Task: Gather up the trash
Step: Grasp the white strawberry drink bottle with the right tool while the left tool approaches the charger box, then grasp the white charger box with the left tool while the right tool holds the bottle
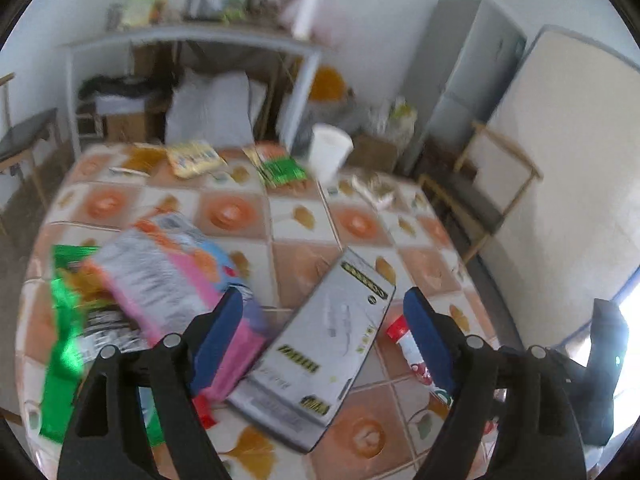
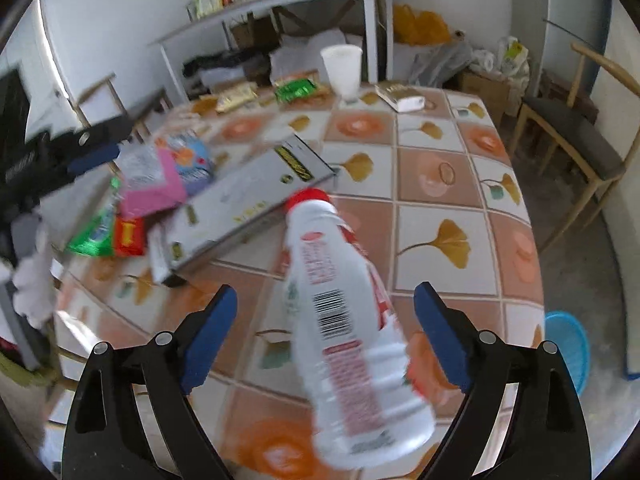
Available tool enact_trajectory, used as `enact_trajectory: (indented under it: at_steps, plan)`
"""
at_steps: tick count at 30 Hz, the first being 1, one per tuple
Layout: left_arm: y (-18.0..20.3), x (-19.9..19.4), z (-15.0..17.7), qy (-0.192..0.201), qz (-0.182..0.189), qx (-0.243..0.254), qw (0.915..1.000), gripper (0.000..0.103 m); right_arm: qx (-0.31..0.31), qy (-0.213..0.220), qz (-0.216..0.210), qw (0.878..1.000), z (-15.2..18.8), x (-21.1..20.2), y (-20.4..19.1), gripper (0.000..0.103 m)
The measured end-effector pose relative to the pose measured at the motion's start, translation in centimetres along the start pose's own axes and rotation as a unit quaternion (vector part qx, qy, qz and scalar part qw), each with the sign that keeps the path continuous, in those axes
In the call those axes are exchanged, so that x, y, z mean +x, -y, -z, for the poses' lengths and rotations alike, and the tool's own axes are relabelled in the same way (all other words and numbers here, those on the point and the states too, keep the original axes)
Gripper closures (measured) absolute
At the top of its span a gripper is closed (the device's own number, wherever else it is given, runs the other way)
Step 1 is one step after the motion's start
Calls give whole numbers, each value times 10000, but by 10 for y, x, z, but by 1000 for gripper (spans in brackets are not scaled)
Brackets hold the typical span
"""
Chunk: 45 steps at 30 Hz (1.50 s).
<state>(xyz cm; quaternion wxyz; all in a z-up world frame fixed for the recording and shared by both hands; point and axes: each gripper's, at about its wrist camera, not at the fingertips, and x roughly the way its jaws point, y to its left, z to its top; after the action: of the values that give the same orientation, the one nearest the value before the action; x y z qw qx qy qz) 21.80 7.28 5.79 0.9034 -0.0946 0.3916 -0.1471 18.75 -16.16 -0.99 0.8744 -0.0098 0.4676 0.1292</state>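
My left gripper (image 1: 323,294) stands open over a flat grey box (image 1: 328,344), and neither pad touches the box. Left of it lie a pink and silver packet (image 1: 168,276) and a green wrapper (image 1: 64,344). A white bottle with a red cap (image 2: 340,320) shows blurred between the wide jaws of my open right gripper (image 2: 326,288), clear of both pads. Whether the bottle rests on the table I cannot tell. In the left wrist view the bottle (image 1: 408,344) peeks out beside the right finger. The grey box (image 2: 248,200) also appears in the right wrist view.
A tiled-pattern tablecloth (image 2: 440,216) covers the table. At its far end stand a white cup (image 2: 344,68), a small white box (image 2: 400,98) and snack packets (image 1: 192,158). A wooden chair (image 2: 572,128) and a blue basket (image 2: 568,348) are at the right.
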Motion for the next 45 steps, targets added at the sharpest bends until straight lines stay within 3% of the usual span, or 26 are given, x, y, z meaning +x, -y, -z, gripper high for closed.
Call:
enact_trajectory:
  at_steps: [3, 8, 12, 14, 20, 24, 29, 35, 39, 42, 45]
  plan:
    - [11, 39, -12, -538, 60, 79, 9985, 23, 63, -333, -180, 9993, 3, 15, 5, 17]
    - [17, 114, -27, -1682, -107, 232, 9854, 23, 128, -461, -418, 9980, 13, 22, 11, 21]
    - [13, 152, -37, -1794, -575, 139, 9820, 23, 360, -522, -533, 9966, 21, 26, 21, 27]
    - [13, 163, -35, -1939, -615, 104, 9790, 23, 491, -546, -621, 9954, 24, 28, 28, 29]
    - [31, 159, -15, -2387, -160, -101, 9709, 23, 813, -399, -707, 9934, 36, 17, 42, 35]
    - [43, 138, 4, -2611, 374, -388, 9638, 23, 1132, -317, -700, 9906, 46, 8, 54, 40]
    - [58, 101, 39, -2530, 860, -444, 9626, 23, 1427, -249, -683, 9871, 62, -7, 59, 40]
    - [67, 61, 72, -2067, 1128, -521, 9705, 23, 1573, -321, -929, 9827, 72, -13, 45, 42]
    - [66, 40, 79, -1604, 932, -508, 9813, 23, 1499, -368, -1072, 9822, 71, -12, 39, 42]
    - [73, 29, 82, -1307, 571, -190, 9896, 22, 1610, -254, -908, 9824, 71, -18, 49, 42]
    - [83, 29, 84, -1195, 310, 120, 9923, 18, 1862, -134, -528, 9810, 73, -28, 68, 42]
